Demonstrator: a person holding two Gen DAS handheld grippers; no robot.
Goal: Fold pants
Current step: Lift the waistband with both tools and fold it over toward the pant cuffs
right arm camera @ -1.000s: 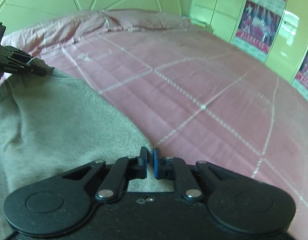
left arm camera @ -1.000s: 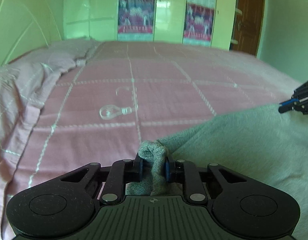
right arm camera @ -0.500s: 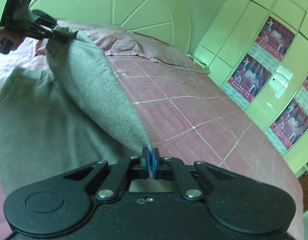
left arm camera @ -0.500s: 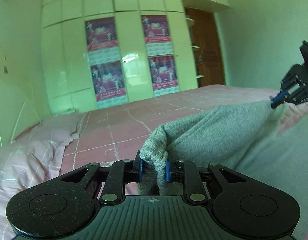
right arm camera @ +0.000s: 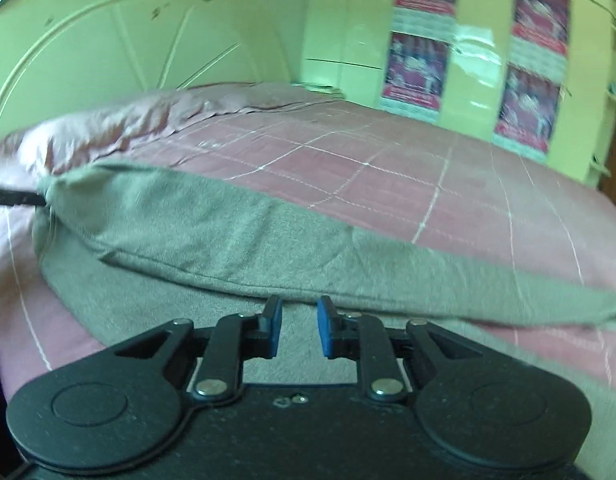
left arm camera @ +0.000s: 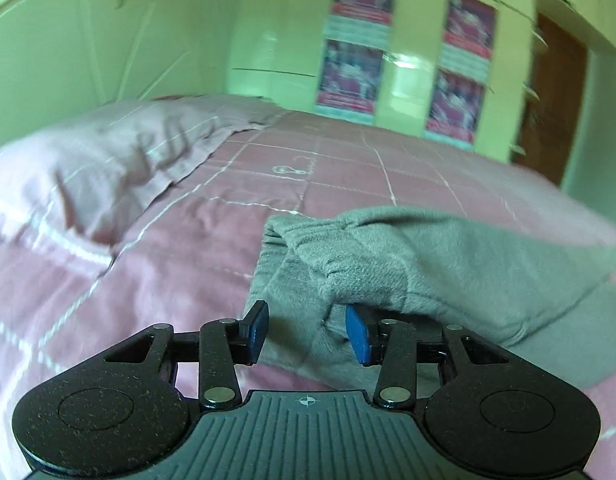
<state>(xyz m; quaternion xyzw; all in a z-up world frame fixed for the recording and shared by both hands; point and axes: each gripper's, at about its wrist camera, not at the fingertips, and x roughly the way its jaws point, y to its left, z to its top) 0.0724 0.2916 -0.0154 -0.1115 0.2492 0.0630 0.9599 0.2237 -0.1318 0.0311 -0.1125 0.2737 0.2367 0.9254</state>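
Pink checked bedspread point(left arm camera: 155, 264) carries one pair of grey pants point(left arm camera: 448, 264), folded over on itself, just ahead of both your grippers. Your left gripper point(left arm camera: 305, 334) has just been opening: pads apart, pants corner lying loose between them, right pad tucked under the fold. Your right gripper point(right arm camera: 297, 330) has just been opening too, a narrow gap, fabric beneath but nothing pinched. Count: one pants, two grippers, one pillow point(left arm camera: 87, 172).

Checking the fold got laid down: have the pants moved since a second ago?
Yes. The pants, pinched and lifted before, now lie folded on the bed, nearer the pillow. Both grippers' jaws have just opened, pads clear of the cloth.
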